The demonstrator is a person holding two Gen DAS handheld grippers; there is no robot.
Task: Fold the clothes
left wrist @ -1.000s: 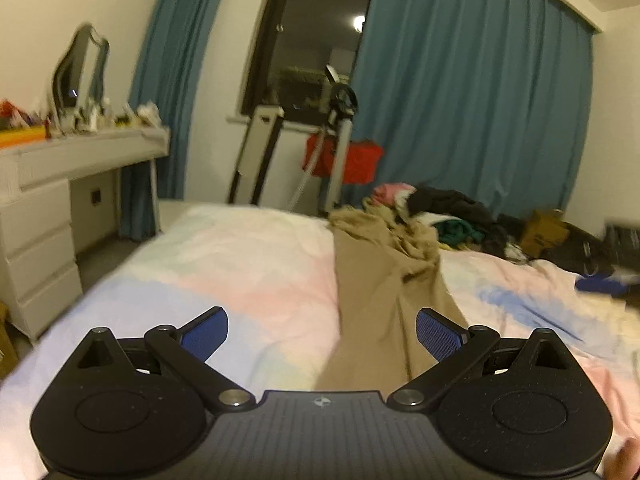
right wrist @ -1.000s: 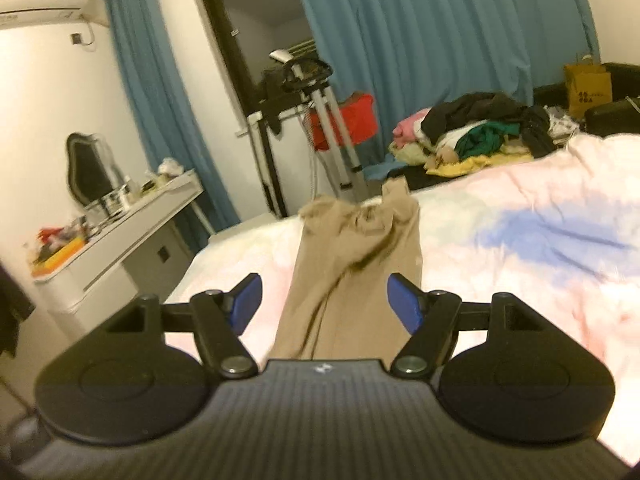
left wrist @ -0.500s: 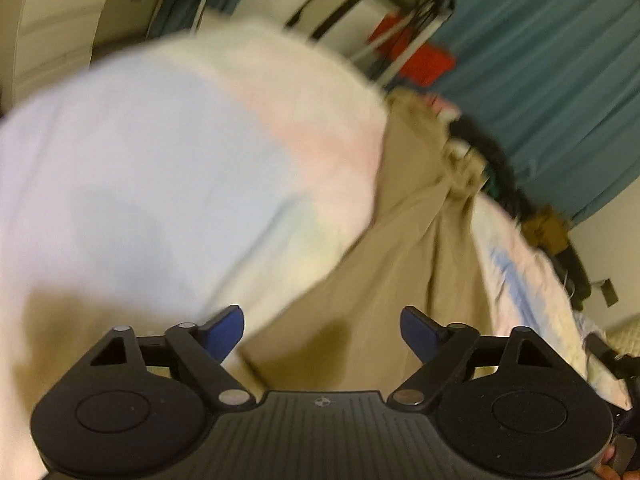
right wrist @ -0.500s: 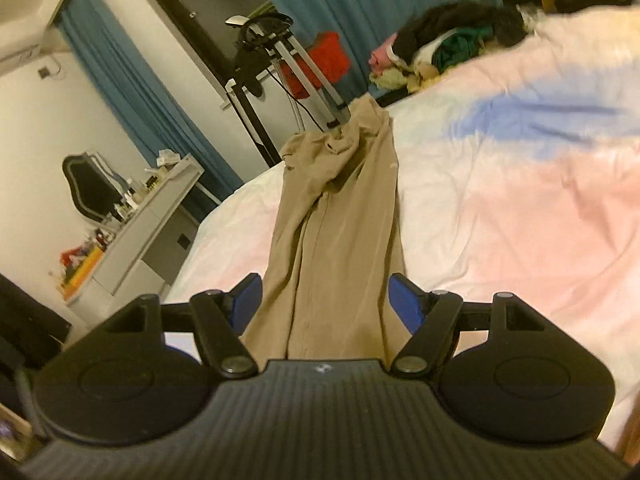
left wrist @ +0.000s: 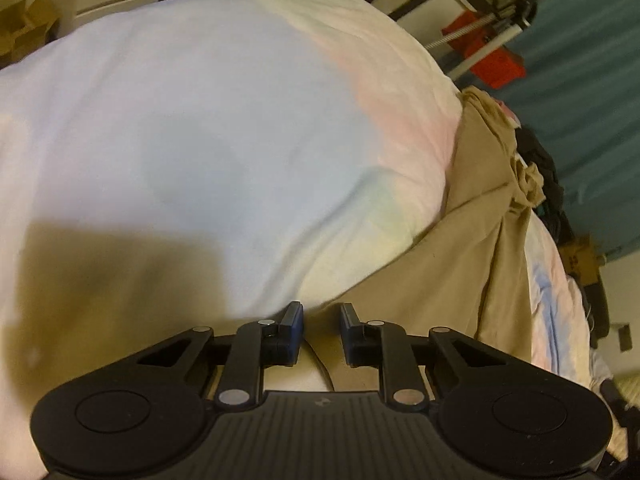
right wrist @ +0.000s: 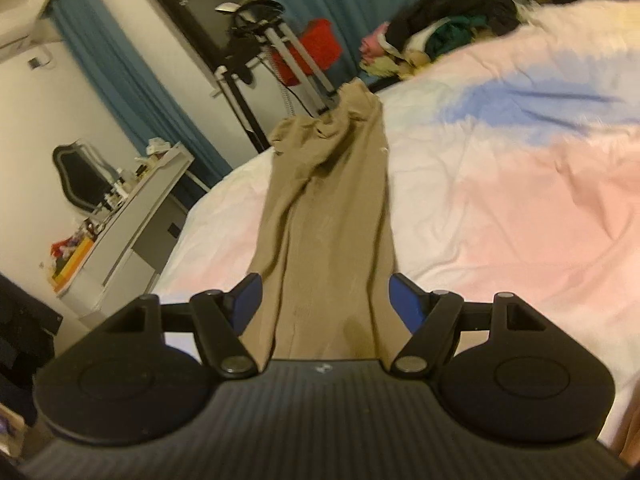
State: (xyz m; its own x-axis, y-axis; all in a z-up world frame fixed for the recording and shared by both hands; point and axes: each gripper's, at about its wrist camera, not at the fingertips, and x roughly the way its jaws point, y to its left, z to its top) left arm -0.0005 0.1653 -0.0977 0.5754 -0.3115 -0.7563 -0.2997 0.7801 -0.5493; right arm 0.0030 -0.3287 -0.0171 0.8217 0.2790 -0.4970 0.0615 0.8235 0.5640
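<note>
Tan trousers point(right wrist: 328, 200) lie stretched lengthwise on the pastel bed cover point(right wrist: 520, 200), waist end far, leg end near me. My right gripper point(right wrist: 325, 292) is open wide just above the near leg end, a finger on each side of the cloth. In the left wrist view the trousers point(left wrist: 472, 248) run off to the right. My left gripper point(left wrist: 320, 316) points down at their near left edge, where tan cloth meets the bed cover point(left wrist: 200, 120). Its jaws are closing, a narrow gap still shows, and the cloth edge lies between the pads.
A white dresser point(right wrist: 120, 216) with a mirror and clutter stands left of the bed. A pile of mixed clothes point(right wrist: 440, 32) lies at the far end. A metal frame with a red part point(right wrist: 320, 46) stands by blue curtains. A cardboard box point(left wrist: 24, 32) sits on the floor.
The left gripper dropped toward the bed, rolled, and its jaws went from wide to a narrow gap over the trouser edge. The right gripper sank and tilted down, jaws still wide.
</note>
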